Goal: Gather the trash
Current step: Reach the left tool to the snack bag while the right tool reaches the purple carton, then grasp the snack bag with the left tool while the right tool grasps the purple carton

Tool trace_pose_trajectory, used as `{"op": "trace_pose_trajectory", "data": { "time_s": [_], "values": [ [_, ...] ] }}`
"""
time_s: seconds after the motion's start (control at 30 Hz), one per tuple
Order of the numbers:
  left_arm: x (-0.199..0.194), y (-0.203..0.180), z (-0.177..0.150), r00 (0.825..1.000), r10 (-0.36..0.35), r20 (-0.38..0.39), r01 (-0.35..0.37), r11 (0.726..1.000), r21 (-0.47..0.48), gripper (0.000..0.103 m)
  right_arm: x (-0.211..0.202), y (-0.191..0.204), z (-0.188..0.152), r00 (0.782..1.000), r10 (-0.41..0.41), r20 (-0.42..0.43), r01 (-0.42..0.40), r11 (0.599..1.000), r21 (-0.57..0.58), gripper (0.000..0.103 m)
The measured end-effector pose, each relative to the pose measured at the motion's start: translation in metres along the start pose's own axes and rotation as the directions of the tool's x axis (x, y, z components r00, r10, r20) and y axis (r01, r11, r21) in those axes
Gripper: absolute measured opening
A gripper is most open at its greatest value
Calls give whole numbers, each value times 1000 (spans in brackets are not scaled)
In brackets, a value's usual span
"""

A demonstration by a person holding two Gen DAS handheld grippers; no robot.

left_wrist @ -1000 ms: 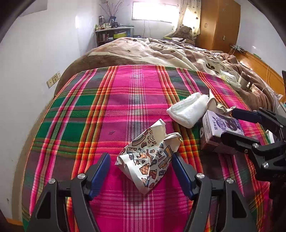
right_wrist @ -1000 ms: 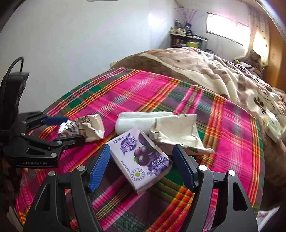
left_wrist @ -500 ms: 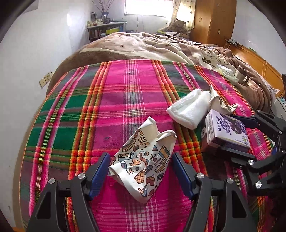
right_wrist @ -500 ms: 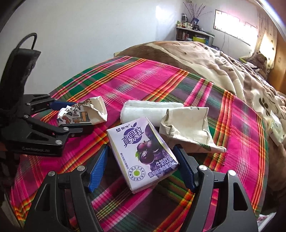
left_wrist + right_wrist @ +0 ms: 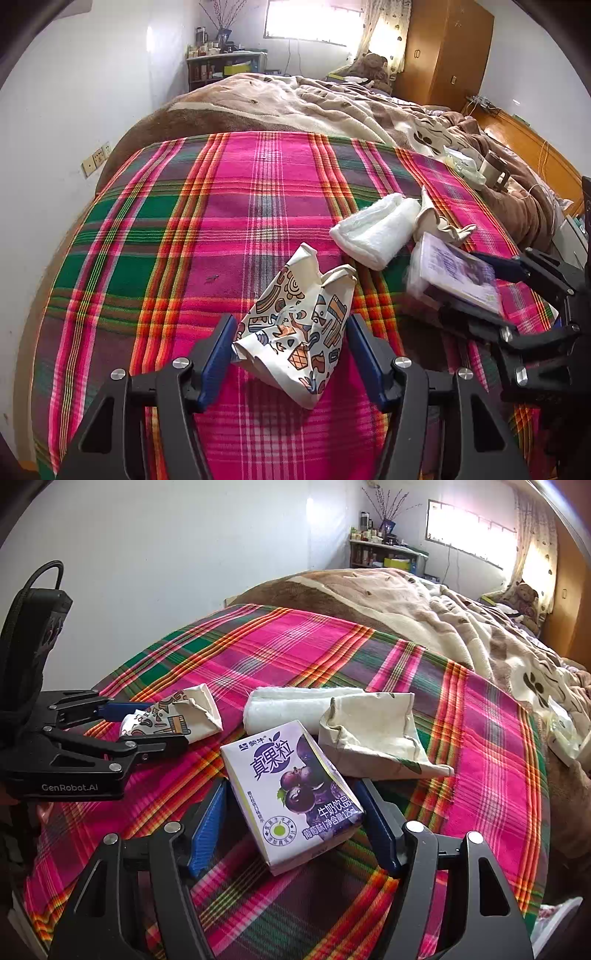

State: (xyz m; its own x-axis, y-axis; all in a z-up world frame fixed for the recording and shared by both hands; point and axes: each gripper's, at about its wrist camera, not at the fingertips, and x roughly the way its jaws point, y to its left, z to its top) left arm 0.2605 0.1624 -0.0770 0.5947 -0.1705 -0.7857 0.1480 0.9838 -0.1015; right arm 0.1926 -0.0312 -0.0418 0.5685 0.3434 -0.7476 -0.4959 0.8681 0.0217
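Observation:
A crumpled patterned paper cup (image 5: 295, 328) sits between the blue pads of my left gripper (image 5: 290, 350), which is shut on it and holds it over the plaid blanket (image 5: 229, 206); it also shows in the right wrist view (image 5: 173, 720). My right gripper (image 5: 291, 823) is shut on a purple milk drink carton (image 5: 291, 797), tilted and lifted off the blanket; the carton appears blurred in the left wrist view (image 5: 454, 273). A white rolled towel (image 5: 291, 709) and a flattened cream paper bag (image 5: 373, 734) lie on the blanket just beyond the carton.
Beyond the plaid blanket lies a rumpled brown and cream duvet (image 5: 314, 99). A mug (image 5: 493, 170) and a plastic wrapper (image 5: 461, 166) rest at the bed's right side. A white wall (image 5: 74, 110) runs along the left, a wooden wardrobe (image 5: 443, 48) stands behind.
Both grippers have closed in on their items and risen a little: the left with the patterned cup, the right with the purple carton, which now tilts up off the blanket.

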Motion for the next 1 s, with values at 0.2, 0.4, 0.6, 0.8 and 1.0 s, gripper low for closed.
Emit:
{"op": "trace_pose_trajectory", "data": {
  "time_s": [0.2,0.4,0.6,0.8,1.0],
  "values": [
    [-14,-5,-8,1000,9,22,-9,1000,-14,61,-10,-6,-5,1000,-4,28,2,999,44,62],
    [-32,-18,-15,999,-4,52,4,1000,-10,61,-25,-8,-14,999,-1,52,-3,998,69,62],
    [-53,-41,-22,996,-19,83,17,1000,19,61,-43,-17,-22,997,-12,79,2,992,125,62],
    [-70,-64,-26,994,-33,104,28,999,43,61,-66,-23,-33,992,-34,118,15,987,160,62],
    [-89,-88,-28,989,-60,135,53,997,51,61,-94,-35,-44,984,-73,161,42,981,188,63]
  ]
}}
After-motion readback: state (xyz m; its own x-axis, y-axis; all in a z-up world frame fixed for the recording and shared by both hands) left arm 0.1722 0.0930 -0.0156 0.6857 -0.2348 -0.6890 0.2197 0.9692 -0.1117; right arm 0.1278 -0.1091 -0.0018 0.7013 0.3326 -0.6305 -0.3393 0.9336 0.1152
